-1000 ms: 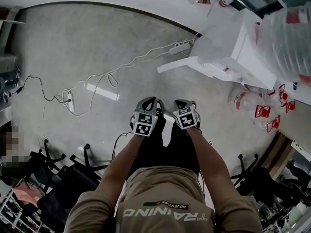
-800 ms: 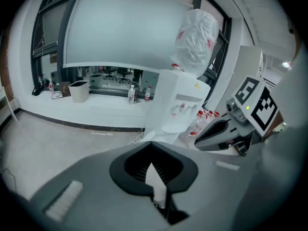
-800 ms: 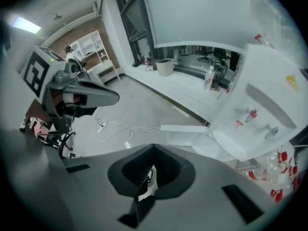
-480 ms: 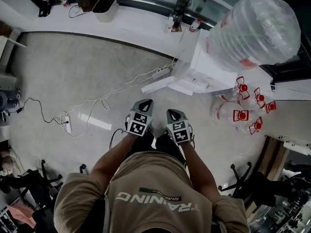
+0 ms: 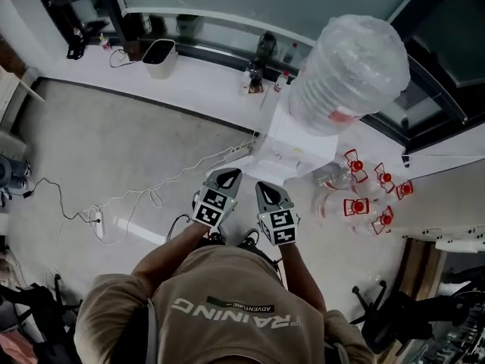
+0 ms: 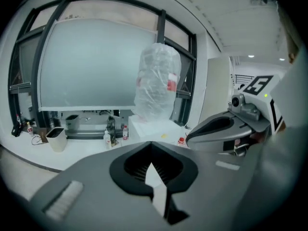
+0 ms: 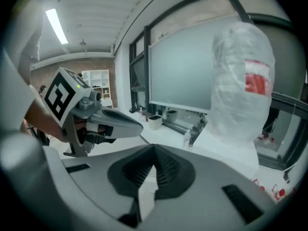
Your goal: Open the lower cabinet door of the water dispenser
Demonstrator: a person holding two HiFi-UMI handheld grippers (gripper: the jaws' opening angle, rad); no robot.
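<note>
The white water dispenser [image 5: 294, 144] stands by the window ledge, with a large plastic-wrapped bottle [image 5: 348, 70] on top. From this steep angle its lower front is foreshortened, and I cannot make out the cabinet door. My left gripper [image 5: 229, 173] and right gripper [image 5: 263, 186] hang side by side just short of the dispenser, touching nothing. Both are shut and empty. In the left gripper view the shut tips [image 6: 152, 144] point at the dispenser [image 6: 154, 126], with the right gripper [image 6: 226, 129] beside them. In the right gripper view the closed tips [image 7: 154, 148] face the bottle [image 7: 243, 81].
Several red-capped water bottles [image 5: 367, 184] lie on the floor right of the dispenser. A power strip [image 5: 239, 152] and cables [image 5: 114, 199] run across the floor at left. A white bin [image 5: 159, 58] and small bottles [image 5: 258, 70] stand on the ledge. A chair base [image 5: 394, 309] is at lower right.
Both grippers have risen and moved nearer the dispenser, still shut. The head view has tilted up, so the whole bottle and the window ledge now show.
</note>
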